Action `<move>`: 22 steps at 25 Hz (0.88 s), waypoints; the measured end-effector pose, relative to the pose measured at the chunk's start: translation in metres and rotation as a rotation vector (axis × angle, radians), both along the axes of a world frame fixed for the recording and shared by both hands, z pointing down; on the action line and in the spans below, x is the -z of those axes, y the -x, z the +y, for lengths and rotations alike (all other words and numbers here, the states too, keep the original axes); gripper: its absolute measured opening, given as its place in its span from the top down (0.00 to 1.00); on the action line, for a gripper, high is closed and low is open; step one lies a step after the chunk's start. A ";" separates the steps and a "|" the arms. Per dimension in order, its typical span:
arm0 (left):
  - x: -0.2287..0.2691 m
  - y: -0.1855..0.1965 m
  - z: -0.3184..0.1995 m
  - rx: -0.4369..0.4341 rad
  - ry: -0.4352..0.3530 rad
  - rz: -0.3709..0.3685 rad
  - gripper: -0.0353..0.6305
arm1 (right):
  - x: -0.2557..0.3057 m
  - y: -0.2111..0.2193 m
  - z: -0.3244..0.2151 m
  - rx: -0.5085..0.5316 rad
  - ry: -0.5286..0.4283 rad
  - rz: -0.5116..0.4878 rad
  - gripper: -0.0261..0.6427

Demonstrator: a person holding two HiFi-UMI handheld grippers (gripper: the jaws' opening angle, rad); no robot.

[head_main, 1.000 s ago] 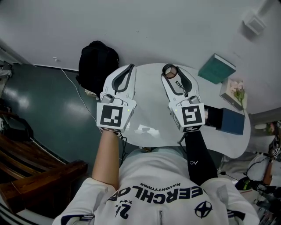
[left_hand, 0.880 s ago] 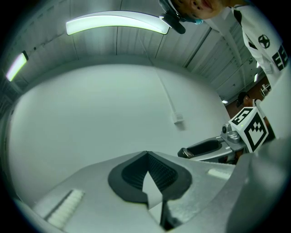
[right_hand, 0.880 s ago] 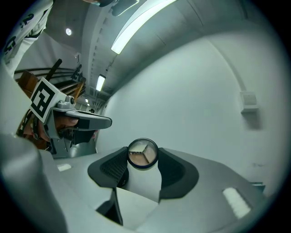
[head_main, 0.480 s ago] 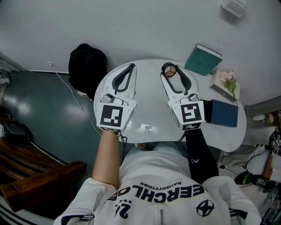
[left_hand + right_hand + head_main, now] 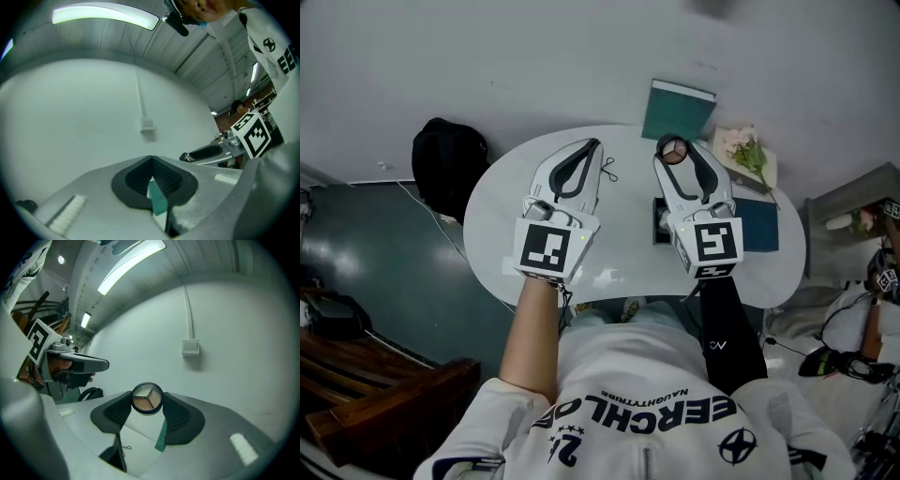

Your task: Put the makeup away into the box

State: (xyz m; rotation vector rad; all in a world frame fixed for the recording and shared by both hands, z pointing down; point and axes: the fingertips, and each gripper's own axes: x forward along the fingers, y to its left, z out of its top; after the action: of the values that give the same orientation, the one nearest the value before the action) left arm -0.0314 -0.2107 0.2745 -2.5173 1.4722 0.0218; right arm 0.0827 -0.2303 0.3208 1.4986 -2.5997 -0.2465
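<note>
- Tan round compact (image 5: 147, 399) sits pinched between my right claw's (image 5: 673, 152) tips, above the white bench (image 5: 502, 202).
- My left claw (image 5: 151, 160) is closed tight, holding nothing.

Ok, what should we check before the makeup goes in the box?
1. Compact gripped by the right hand-held gripper: ok, pinched at the jaw tips.
2. Left hand-held gripper free: ok, jaws together, nothing held.
3. Box open: cannot tell; the blue box is partly hidden behind the right hand-held gripper.
4. Compact lid shut: cannot tell.
5. Compact over the table: ok in the head view.
</note>
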 end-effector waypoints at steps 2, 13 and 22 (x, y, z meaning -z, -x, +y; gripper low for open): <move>0.001 -0.023 -0.002 -0.022 -0.008 0.024 0.94 | -0.004 -0.024 0.000 -0.019 0.003 0.002 0.60; -0.016 -0.111 -0.007 -0.062 0.003 0.007 0.94 | -0.013 -0.113 0.012 -0.098 0.016 0.000 0.60; -0.015 -0.122 -0.002 -0.059 -0.006 0.044 0.95 | -0.018 -0.122 0.016 -0.096 0.022 0.002 0.60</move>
State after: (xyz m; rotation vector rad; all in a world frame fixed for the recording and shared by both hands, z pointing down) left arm 0.0902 -0.2130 0.2892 -2.5706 1.4108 0.0923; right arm 0.2045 -0.2146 0.3390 1.6088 -2.5120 -0.2081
